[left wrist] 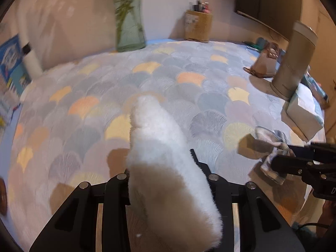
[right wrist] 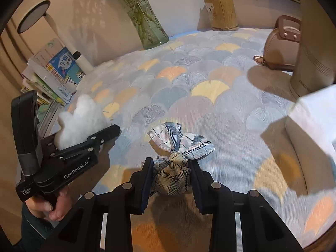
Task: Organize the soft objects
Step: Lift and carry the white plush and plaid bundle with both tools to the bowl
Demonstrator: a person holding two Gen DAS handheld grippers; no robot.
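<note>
My left gripper (left wrist: 161, 163) is shut on a white fluffy plush piece (left wrist: 159, 147) and holds it above the patterned cloth; the same plush (right wrist: 82, 121) shows at the left of the right wrist view, in the left gripper (right wrist: 100, 134). My right gripper (right wrist: 170, 168) is shut on a plaid fabric pouch with a bow top (right wrist: 174, 157), held just over the cloth. In the left wrist view that pouch (left wrist: 273, 147) and the right gripper (left wrist: 281, 163) are at the right edge.
A scallop-patterned tablecloth (right wrist: 189, 79) covers the table. At the back stand a glass vase with stems (right wrist: 147, 25) and a pen holder (right wrist: 222, 14). A tan handbag (right wrist: 281, 44), a beige cylinder (left wrist: 294, 58) and a tissue box (left wrist: 304, 113) are at the right. Books (right wrist: 52, 73) are stacked at the left.
</note>
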